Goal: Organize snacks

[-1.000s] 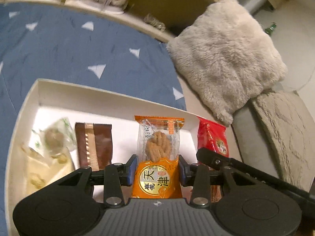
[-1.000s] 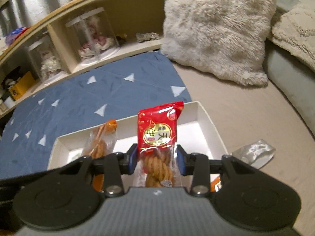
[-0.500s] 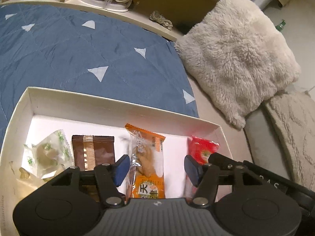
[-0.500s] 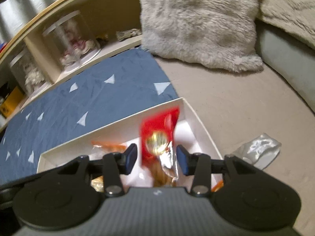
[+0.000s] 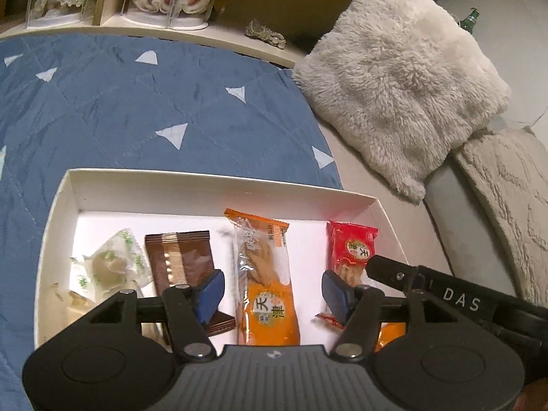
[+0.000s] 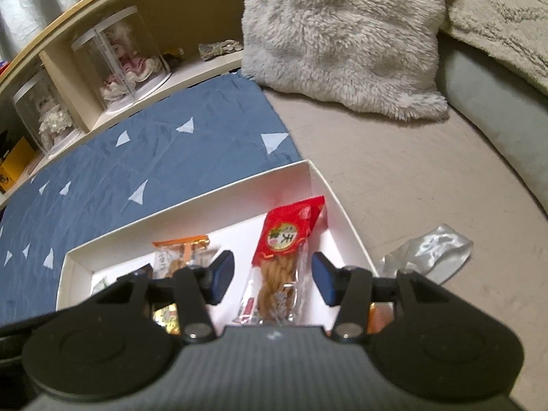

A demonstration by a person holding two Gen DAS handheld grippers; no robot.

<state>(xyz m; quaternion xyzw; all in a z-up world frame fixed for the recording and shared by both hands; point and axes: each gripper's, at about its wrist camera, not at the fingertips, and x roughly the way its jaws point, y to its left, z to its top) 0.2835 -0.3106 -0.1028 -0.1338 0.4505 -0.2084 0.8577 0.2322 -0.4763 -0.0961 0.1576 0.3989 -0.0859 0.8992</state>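
Observation:
A white box point(image 5: 219, 185) lies on the bed and holds several snacks. An orange snack packet point(image 5: 265, 277) lies in its middle between the open jaws of my left gripper point(image 5: 272, 294), which does not hold it. A brown packet point(image 5: 181, 260) and a clear green-printed packet point(image 5: 109, 267) lie to its left. A red snack packet point(image 6: 289, 250) lies at the box's point(image 6: 322, 185) right end, between the open jaws of my right gripper point(image 6: 272, 282). It also shows in the left wrist view point(image 5: 351, 253), as does the right gripper's body point(image 5: 445, 294).
The box sits on a blue quilt point(image 5: 137, 102) with white triangles. A fluffy pillow point(image 5: 400, 78) and a rug point(image 5: 507, 205) lie to the right. A silver wrapper point(image 6: 431, 253) lies outside the box. A shelf point(image 6: 130, 58) with display domes runs behind.
Both grippers have opened and let go: the orange packet and the red packet now lie in the box. Both grippers have pulled back and up a little.

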